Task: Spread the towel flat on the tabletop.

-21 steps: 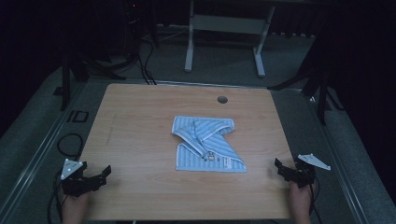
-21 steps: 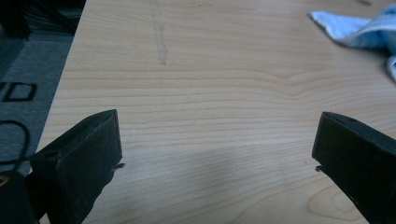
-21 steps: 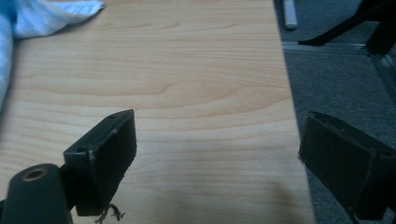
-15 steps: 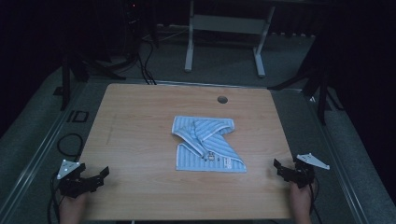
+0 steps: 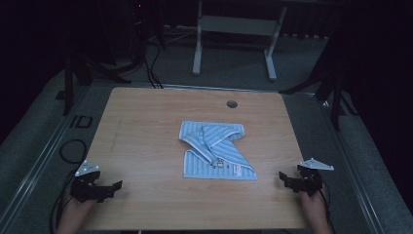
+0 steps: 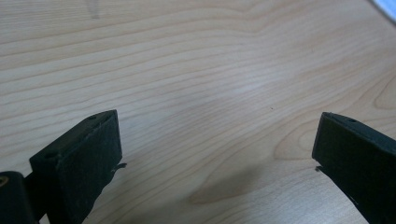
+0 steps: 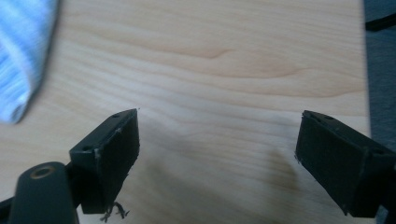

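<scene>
High view: wooden table (image 5: 146,126) w/ a blue-striped towel (image 5: 214,151) lying crumpled near its centre, top part folded over itself, a small tag near its 6 o'clock edge. I see a round grommet hole (image 5: 232,104) at 12 o'clock of the towel, near the far table edge. Left gripper (image 5: 109,187) sits at the table's 7 o'clock corner, in my left hand (image 5: 75,212); right gripper (image 5: 285,179) at the 4 o'clock edge, in my right hand (image 5: 311,207). Both point in toward the towel but are well apart from it. Grey three-cornered plate on top of each. A pale desk frame (image 5: 234,29) stands on the floor beyond the table, dark cables (image 5: 151,63) at 11 o'clock.

Left gripper view: jaws wide apart, nothing btwn them, bare wood grain under. A sliver of the towel (image 6: 385,5) at the 1 o'clock corner.

Right gripper view: jaws wide too, nothing held, bare table btwn. Towel corner (image 7: 23,56) at 10 o'clock, clear of the jaws; table edge and dark floor at 2 o'clock.
</scene>
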